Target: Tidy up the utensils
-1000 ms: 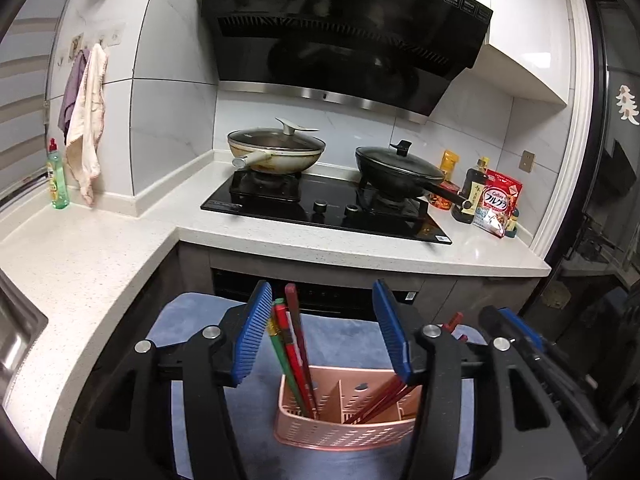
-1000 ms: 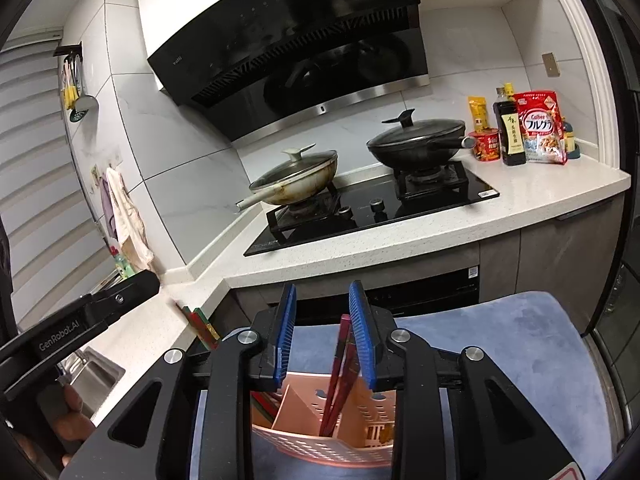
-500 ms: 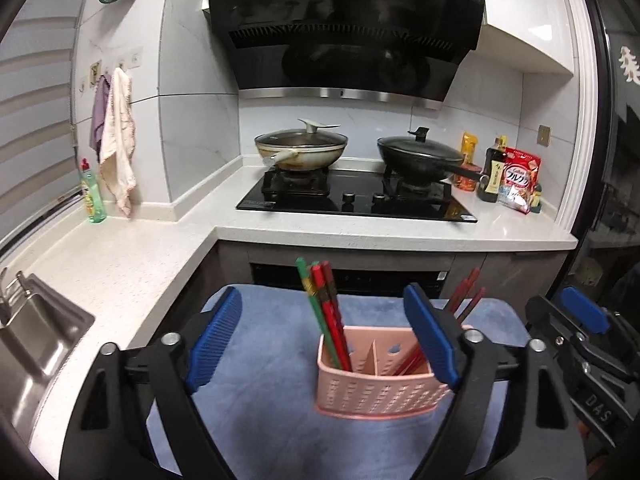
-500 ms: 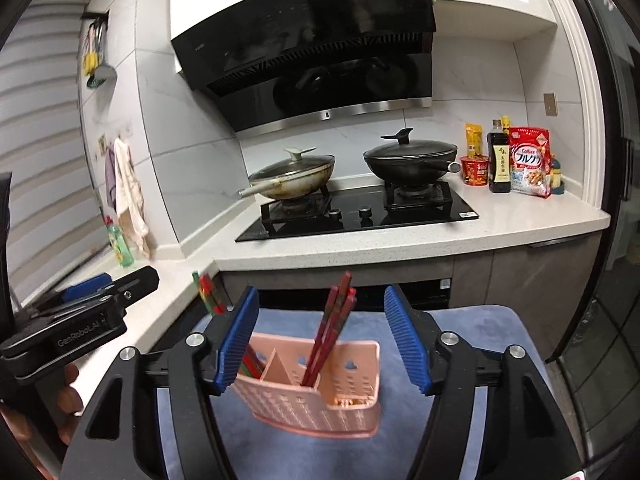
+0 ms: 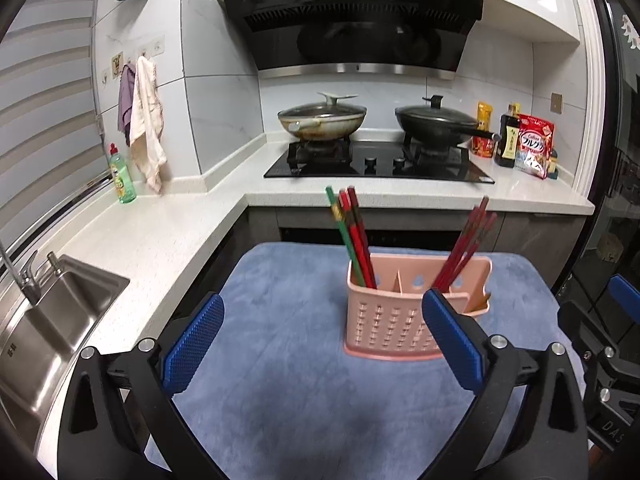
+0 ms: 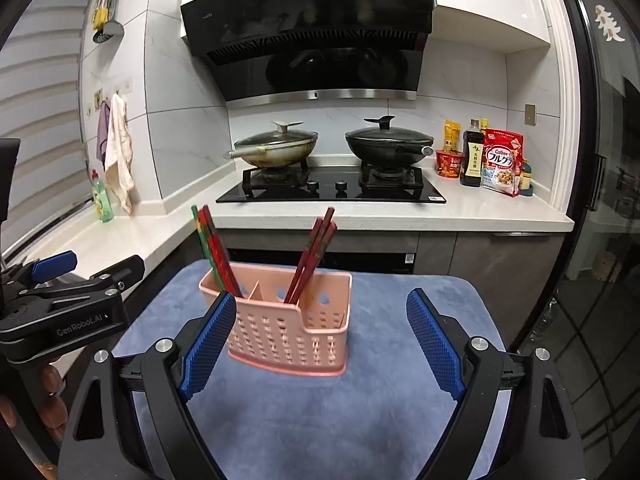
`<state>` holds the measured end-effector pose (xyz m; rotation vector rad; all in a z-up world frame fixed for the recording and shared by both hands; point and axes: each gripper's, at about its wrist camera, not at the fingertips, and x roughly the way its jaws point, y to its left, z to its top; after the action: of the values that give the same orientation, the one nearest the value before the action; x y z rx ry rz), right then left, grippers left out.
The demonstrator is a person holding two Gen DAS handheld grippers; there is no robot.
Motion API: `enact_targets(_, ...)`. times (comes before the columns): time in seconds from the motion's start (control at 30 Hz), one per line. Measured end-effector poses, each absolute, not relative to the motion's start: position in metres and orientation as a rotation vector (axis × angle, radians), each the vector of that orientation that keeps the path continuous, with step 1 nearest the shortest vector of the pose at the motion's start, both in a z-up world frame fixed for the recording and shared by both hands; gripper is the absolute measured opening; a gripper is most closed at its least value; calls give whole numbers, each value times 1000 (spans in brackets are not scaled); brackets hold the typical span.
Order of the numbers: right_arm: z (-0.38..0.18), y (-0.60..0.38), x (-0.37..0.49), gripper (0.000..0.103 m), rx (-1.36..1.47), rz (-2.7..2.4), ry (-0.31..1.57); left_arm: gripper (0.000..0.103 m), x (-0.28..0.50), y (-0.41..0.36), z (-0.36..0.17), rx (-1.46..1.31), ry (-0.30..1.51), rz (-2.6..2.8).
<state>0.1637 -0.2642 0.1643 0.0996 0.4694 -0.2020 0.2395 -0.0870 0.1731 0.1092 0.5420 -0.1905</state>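
Opening wide, the left gripper (image 5: 322,338) has nothing between its blue ribbed pads (image 5: 192,350); jaws still spreading, clear of everything. Right gripper (image 6: 320,344) likewise opening and holding nothing: in its own view the near face of the basket shows in the gap between the pads, but neither pad presses on it. The left gripper's black body also shows at the left edge of the right wrist view, with the fingers of a hand (image 6: 48,396) wrapped on its handle.

Just ahead of both grippers: a pink plastic utensil basket (image 5: 394,320), rectangular, walls pierced with rows of small slots, inner dividers splitting it into compartments. It stands upright on a blue plush mat (image 5: 300,400) that covers the surface.

Two bundles of chopsticks stand in it, tips down.
- Left end compartment: green-and-red chopsticks (image 5: 352,232), long axis steep, tops leaning left and slightly away from the camera.
- Right-hand compartment: dark red chopsticks (image 5: 466,246), long axis tilted the other way, tops leaning right. Together the bundles form a V.

Beyond the mat: white speckled countertop (image 5: 160,236) in an L. Steel sink (image 5: 52,328) at left, green bottle of dish soap (image 5: 122,176) by the window, cloths (image 5: 146,128) hanging on wall hooks. Black hob (image 5: 378,162) at back carrying a lidded pale wok (image 5: 322,120) and a lidded black wok (image 5: 438,122), range hood (image 5: 352,12) above. Sauce bottle and a red cereal bag (image 5: 534,146) in the right corner.
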Motion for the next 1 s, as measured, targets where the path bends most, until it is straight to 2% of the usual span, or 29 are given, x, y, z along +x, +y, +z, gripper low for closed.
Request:
enact_targets(0.5,131,-253,134,85,133,-208,559,96,212,-67,134,114,636,-149)
enact_targets(0.57,124,-253,133,87,157,-190,584,96,209,-65,127,114,650,-142)
enact_targets(0.63,118,-253,133,96,174,-187,611,96,207,-64,121,116,663,-138)
enact_targets(1.0,90,-248,128,96,178,-195,670,96,199,-66,97,117,712,-139)
